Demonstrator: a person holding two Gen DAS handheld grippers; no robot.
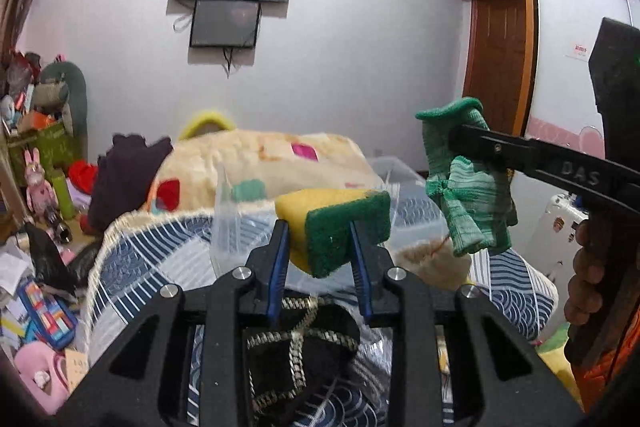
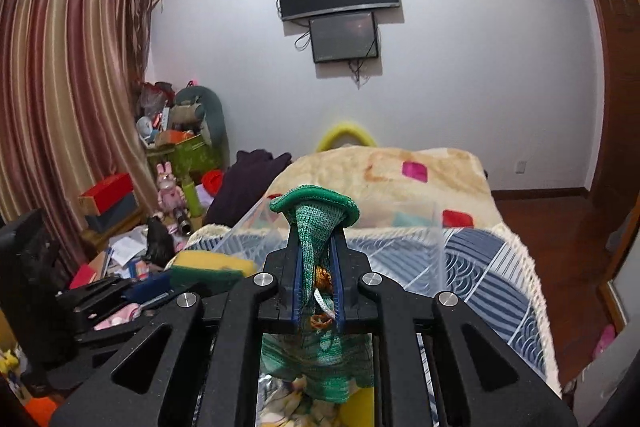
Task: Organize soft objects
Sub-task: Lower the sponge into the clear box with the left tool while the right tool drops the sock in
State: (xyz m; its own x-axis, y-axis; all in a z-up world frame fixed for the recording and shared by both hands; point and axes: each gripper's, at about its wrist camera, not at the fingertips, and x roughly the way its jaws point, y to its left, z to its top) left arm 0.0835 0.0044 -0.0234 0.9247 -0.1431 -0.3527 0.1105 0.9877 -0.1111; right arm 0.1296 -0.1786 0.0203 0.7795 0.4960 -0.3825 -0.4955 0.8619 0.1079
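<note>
My left gripper (image 1: 320,233) is shut on a yellow sponge with a green scouring side (image 1: 340,231) and holds it up above the bed. It also shows in the right wrist view (image 2: 208,267). My right gripper (image 2: 318,255) is shut on a green knitted glove (image 2: 316,223), which hangs down between and below the fingers. In the left wrist view the glove (image 1: 468,187) hangs from the right gripper (image 1: 460,139) to the right of the sponge. A clear plastic box (image 2: 400,227) stands on the bed just beyond both grippers.
The bed has a blue-and-white patterned cover (image 2: 492,267) and a cream blanket (image 2: 400,167). A black item with gold trim (image 1: 296,339) lies below my left gripper. Toys, boxes and papers (image 2: 168,155) crowd the floor at left by the curtain (image 2: 68,87). A wardrobe (image 1: 500,47) stands at right.
</note>
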